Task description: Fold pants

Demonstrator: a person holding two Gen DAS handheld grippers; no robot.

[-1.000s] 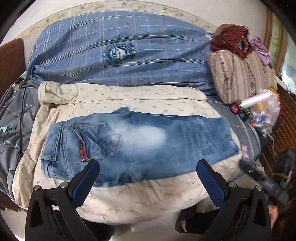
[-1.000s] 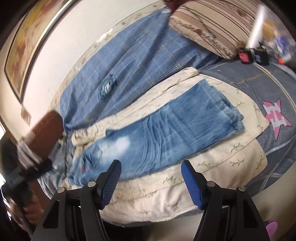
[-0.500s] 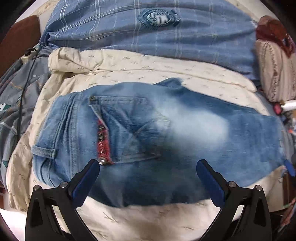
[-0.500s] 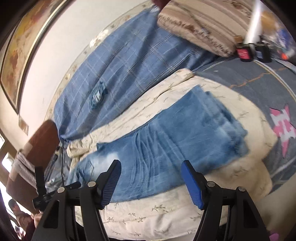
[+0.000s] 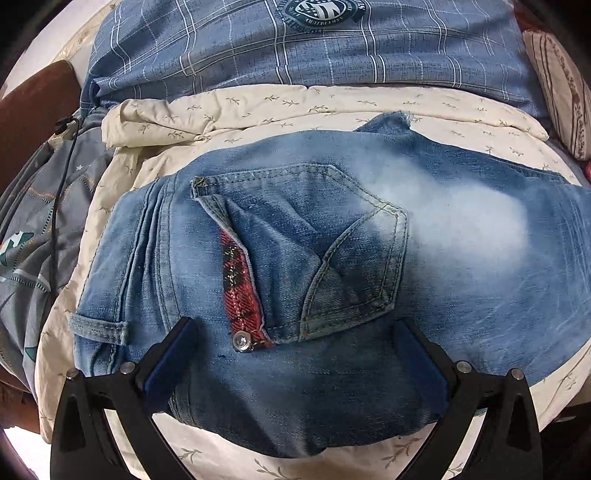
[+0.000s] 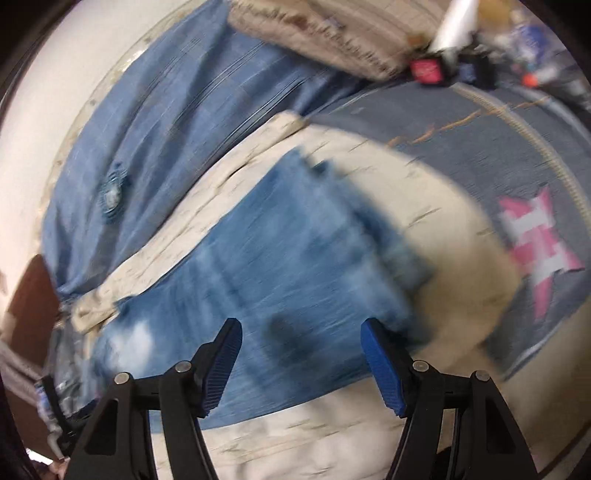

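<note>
OK, both of my grippers are spread wide, gripping nothing. The jeans (image 5: 332,258) lie flat on a cream quilt (image 5: 258,107) on the bed, waistband end to my left, legs running off right. My left gripper (image 5: 295,354) sits low over the near edge of the jeans, just below the back pocket (image 5: 314,251); its blue pads (image 5: 166,362) straddle a hump of denim at that edge, one on either side. Can't tell whether the pads actually touch the cloth. Red plaid trim (image 5: 240,291) and a metal rivet (image 5: 242,339) show at the pocket opening, right between the fingers.

The right wrist view is motion-blurred. My right gripper (image 6: 301,350) hangs above the leg part of the jeans (image 6: 295,258), near the hem end, pads (image 6: 384,365) apart from the fabric. Past the quilt: a blue plaid blanket (image 5: 295,55) against the wall, a striped pillow (image 6: 325,33), a grey sheet with a pink star (image 6: 535,243).
</note>
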